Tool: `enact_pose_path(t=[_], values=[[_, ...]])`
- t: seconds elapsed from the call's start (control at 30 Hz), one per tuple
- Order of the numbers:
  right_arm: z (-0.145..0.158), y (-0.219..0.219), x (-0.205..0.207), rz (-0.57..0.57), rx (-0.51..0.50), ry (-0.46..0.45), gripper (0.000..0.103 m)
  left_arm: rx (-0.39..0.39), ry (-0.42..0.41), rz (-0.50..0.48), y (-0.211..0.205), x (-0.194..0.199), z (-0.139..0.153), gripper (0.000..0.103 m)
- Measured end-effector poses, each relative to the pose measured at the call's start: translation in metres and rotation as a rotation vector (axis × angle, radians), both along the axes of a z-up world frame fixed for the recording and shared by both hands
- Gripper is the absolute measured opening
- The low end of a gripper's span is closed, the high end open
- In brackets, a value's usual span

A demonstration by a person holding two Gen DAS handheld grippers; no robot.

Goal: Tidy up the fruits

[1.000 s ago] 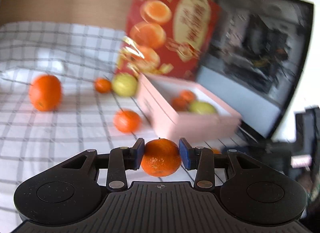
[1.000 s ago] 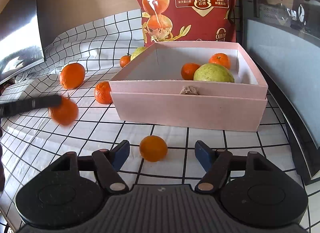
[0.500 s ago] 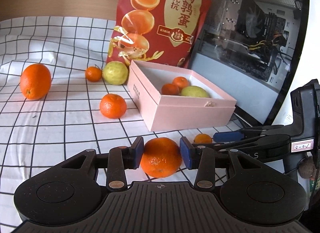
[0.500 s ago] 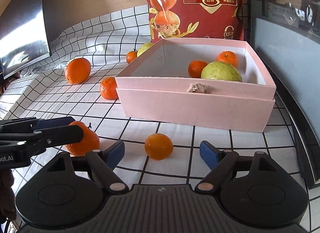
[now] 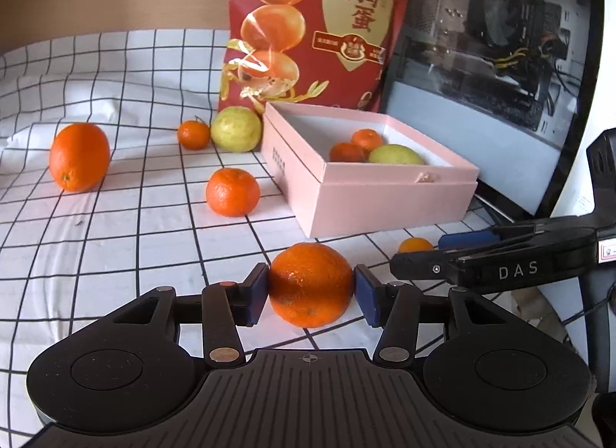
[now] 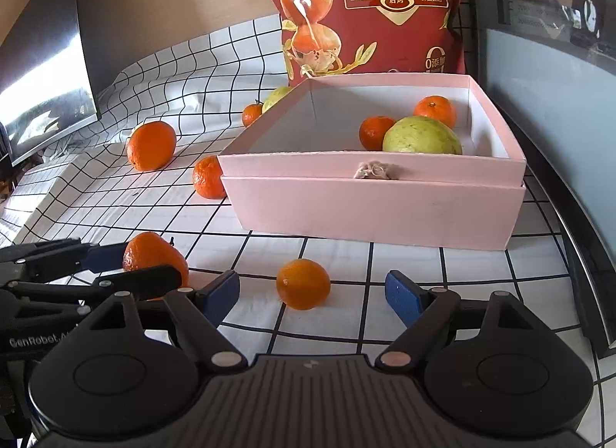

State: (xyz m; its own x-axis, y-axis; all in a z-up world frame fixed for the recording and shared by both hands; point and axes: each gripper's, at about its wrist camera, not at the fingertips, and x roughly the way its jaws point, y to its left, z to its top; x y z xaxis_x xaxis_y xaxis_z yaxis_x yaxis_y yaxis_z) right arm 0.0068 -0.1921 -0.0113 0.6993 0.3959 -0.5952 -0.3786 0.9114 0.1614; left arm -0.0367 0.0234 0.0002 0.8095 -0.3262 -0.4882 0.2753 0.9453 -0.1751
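Note:
A mandarin (image 5: pixel 311 284) rests on the checked cloth between the blue pads of my left gripper (image 5: pixel 311 294). Its jaws are opening and the pads stand just off the fruit's sides. My right gripper (image 6: pixel 312 294) is open, with a small orange (image 6: pixel 303 284) lying loose on the cloth between its fingers. The pink box (image 6: pixel 369 209) stands just beyond; it holds a green fruit (image 6: pixel 421 136) and two mandarins (image 6: pixel 375 132). The left gripper (image 6: pixel 148 263) also shows at the left of the right wrist view.
Left of the box lie a big orange (image 5: pixel 79 157), a mandarin (image 5: pixel 232 192), a small mandarin (image 5: pixel 193 135) and a green fruit (image 5: pixel 235 135). A red snack bag (image 5: pixel 315 24) stands behind the box, a glass-sided computer case (image 5: pixel 481 24) to its right.
My left gripper came down near the right gripper, set the mandarin on the cloth, and its jaws spread. The right jaws widened a little around the small orange.

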Motion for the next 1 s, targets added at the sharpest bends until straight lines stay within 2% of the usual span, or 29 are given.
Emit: enact_pose_path(t=[0.23,0.47,0.57,0.63,0.67,0.73,0.77,0.9,1.0], values=[[0.000,0.003,-0.001,-0.001,-0.022,-0.006,0.083,-0.019,0.003,0.004,0.002,-0.001,0.000,0.053],[0.001,0.015,-0.002,0.017,-0.091,-0.019,0.083,-0.063,0.015,0.005,0.008,-0.002,-0.002,0.052],[0.001,0.025,-0.004,0.050,-0.137,-0.039,0.071,-0.069,0.017,0.005,0.008,-0.002,-0.001,0.052],[0.001,0.032,-0.007,0.067,-0.169,-0.059,0.054,-0.073,0.020,0.005,0.008,-0.002,-0.001,0.052],[0.001,0.034,-0.008,0.076,-0.180,-0.066,0.051,-0.075,0.022,0.006,0.008,-0.002,-0.001,0.052],[0.002,0.037,-0.010,0.087,-0.203,-0.083,0.034,-0.083,0.032,0.007,0.009,-0.001,0.000,0.052],[0.003,0.038,-0.012,0.086,-0.226,-0.095,0.030,-0.093,0.035,0.006,0.009,0.000,0.001,0.052],[0.015,0.029,-0.015,0.080,-0.200,-0.093,0.029,-0.134,-0.007,-0.018,0.009,0.006,0.018,0.052],[0.034,0.020,-0.014,0.054,-0.165,-0.119,0.029,-0.190,-0.047,-0.034,0.011,0.023,0.047,0.052]])
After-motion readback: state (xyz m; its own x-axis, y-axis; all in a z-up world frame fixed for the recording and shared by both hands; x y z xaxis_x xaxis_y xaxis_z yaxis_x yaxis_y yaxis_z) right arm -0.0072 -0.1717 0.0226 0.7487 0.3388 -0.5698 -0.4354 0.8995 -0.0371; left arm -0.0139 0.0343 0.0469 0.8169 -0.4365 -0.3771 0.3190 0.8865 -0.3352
